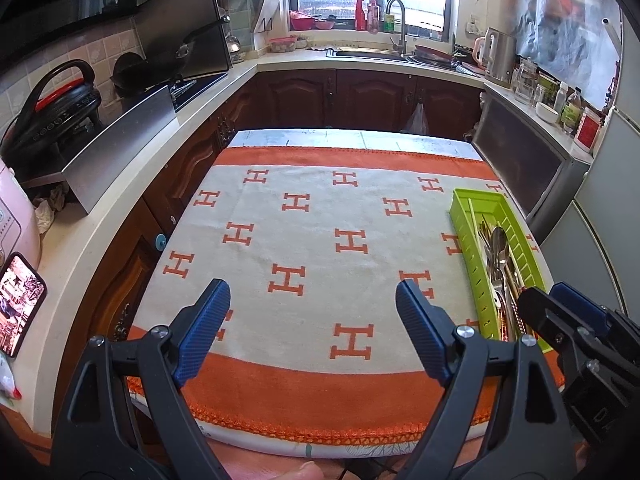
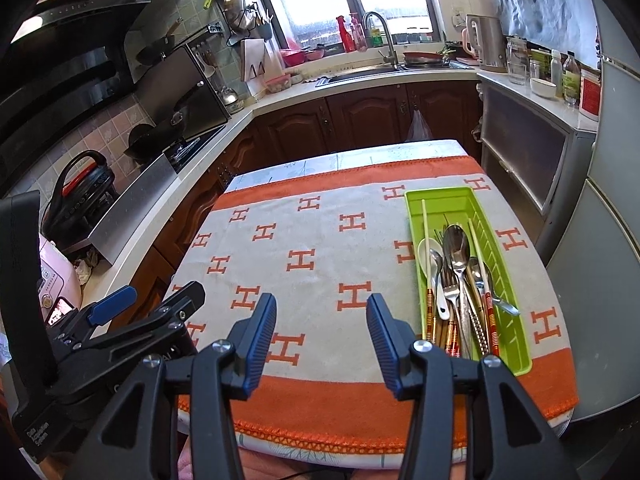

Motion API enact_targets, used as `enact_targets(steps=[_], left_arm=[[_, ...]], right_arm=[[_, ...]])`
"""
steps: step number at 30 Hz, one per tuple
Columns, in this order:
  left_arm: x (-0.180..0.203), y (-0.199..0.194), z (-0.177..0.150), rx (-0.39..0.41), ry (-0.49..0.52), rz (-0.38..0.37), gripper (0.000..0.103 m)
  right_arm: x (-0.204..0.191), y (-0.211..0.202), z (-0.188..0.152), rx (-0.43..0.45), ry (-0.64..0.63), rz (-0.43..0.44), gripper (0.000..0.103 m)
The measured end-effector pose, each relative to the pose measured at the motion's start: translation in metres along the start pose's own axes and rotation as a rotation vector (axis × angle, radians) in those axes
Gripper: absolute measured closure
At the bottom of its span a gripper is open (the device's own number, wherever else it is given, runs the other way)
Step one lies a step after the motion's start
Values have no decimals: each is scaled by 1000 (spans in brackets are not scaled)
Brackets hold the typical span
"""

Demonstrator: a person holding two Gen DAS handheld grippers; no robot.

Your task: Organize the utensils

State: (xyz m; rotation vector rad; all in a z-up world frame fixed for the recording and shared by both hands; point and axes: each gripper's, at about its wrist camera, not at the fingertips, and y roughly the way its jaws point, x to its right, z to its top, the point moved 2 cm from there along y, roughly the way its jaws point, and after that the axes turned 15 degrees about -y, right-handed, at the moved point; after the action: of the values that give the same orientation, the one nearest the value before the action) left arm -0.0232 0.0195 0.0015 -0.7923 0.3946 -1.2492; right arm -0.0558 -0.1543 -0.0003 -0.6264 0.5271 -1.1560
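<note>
A lime-green utensil tray point(image 2: 416, 204) lies at the right side of the table, on an orange and cream cloth point(image 2: 320, 248) with H marks. Metal spoons point(image 2: 456, 240), a fork point(image 2: 450, 286), a white spoon point(image 2: 427, 248) and chopsticks point(image 2: 425, 232) lie together in it. The tray also shows in the left wrist view point(image 1: 464, 216). My left gripper point(image 1: 314, 304) is open and empty above the cloth's near middle. My right gripper point(image 2: 322, 316) is open and empty, just left of the tray's near end. In the right wrist view the left gripper point(image 2: 160, 300) shows at the left.
The table's near edge point(image 2: 340, 452) is just under the grippers. Kitchen counters surround the table: stove and pans point(image 2: 168, 128) at left, sink point(image 2: 360, 72) at the back, a kettle point(image 2: 486, 44) and jars at the right. A grey cabinet point(image 2: 600, 240) stands close to the table's right side.
</note>
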Motion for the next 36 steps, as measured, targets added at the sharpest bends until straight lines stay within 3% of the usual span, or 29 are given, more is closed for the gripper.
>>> enact_targets(steps=[36], left_arm=[[-4,0,-6,-5,-2,4,20]], right_arm=[[-1,4,-3,-11,9,5,56]])
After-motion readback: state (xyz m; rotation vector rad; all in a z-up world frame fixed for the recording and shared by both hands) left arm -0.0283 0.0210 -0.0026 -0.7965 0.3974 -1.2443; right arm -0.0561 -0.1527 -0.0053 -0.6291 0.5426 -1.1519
